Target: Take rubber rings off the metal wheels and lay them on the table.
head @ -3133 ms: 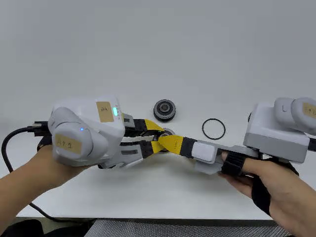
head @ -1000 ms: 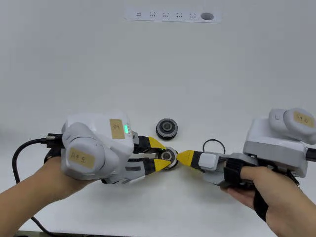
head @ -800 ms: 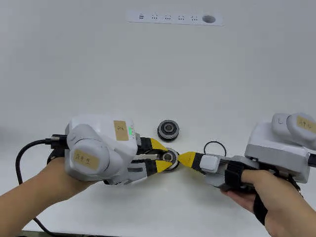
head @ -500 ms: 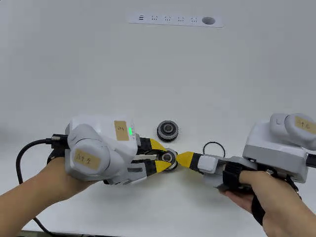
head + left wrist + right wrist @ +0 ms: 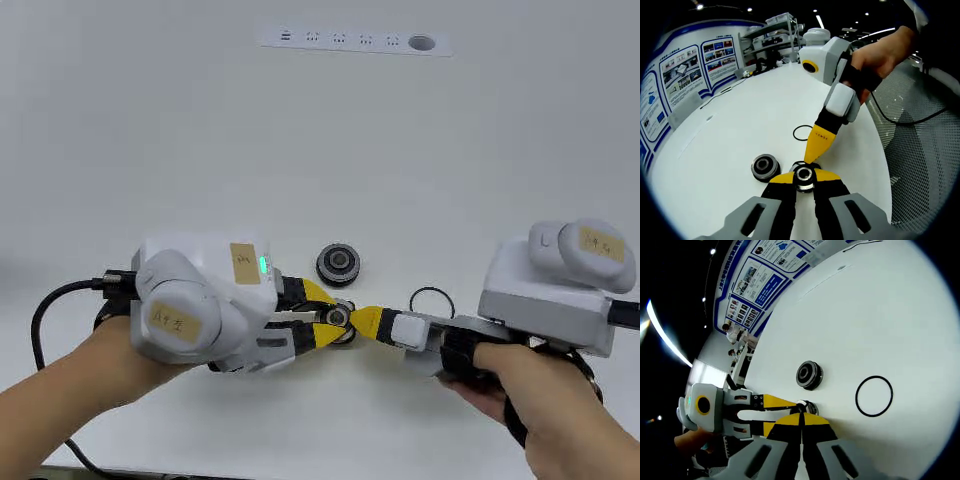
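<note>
While clamping metal wheel [image 5: 338, 318] in left gripper [image 5: 323, 315], just nudged right gripper [image 5: 362, 320], jaws shut, from beside onto its rim; likely starting rubber ring [image 5: 797, 164] peel.

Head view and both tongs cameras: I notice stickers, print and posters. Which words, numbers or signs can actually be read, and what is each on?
No text reads clearly.
Tan stickers on the housing of the left tongs: handwritten marks, too blurred.
Beige label on the housing of the right tongs: handwritten, too blurred.
Small dark print on the right tongs' yellow tip: too small.
Wall posters: too small.
</note>
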Available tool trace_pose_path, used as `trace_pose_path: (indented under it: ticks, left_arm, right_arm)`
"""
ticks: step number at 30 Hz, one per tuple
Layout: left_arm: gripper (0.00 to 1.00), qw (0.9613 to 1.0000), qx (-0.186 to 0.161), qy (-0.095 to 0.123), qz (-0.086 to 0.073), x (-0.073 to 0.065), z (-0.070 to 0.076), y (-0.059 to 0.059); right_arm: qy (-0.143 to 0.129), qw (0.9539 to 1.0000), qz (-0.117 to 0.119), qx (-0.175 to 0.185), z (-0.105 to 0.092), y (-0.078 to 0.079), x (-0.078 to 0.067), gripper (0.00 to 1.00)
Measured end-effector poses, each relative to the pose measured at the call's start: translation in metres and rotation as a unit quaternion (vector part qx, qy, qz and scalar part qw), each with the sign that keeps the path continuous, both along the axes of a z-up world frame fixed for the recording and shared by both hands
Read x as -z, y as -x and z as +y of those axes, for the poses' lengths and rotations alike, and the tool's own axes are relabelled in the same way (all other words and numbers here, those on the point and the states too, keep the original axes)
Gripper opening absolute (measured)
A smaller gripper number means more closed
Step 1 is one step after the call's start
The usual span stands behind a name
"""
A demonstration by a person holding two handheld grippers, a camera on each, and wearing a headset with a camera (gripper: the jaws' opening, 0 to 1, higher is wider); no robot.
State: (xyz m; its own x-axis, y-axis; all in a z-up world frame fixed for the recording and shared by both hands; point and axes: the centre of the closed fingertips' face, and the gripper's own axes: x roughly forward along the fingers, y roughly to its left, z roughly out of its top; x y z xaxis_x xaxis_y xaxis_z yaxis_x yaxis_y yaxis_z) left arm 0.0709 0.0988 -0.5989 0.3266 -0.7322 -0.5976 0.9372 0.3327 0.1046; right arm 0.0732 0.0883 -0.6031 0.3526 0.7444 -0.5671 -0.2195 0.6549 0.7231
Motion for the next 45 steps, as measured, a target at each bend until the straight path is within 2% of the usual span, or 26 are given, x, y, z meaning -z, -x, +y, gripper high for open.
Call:
trace_pose_path:
  ticks: [21,34,45]
  left_arm:
    - [0.12,1.0000,-0.002,0.001,-0.001,-0.0005,-0.0005,0.0000]
    - [0.13,1.0000,0.001,-0.001,-0.009,-0.0017,-0.0015,0.0007]
    - [0.14,0.9999,-0.009,0.005,-0.004,-0.0024,-0.0014,-0.0007]
  right_arm:
    - [0.001,0.9994,-0.019,-0.028,0.0081,0.0043,-0.0085,0.00]
    - [-0.005,1.0000,-0.006,-0.005,0.0041,0.0006,-0.0057,0.01]
    - [-0.006,1.0000,-0.003,0.002,0.0026,-0.0015,-0.0030,0.01]
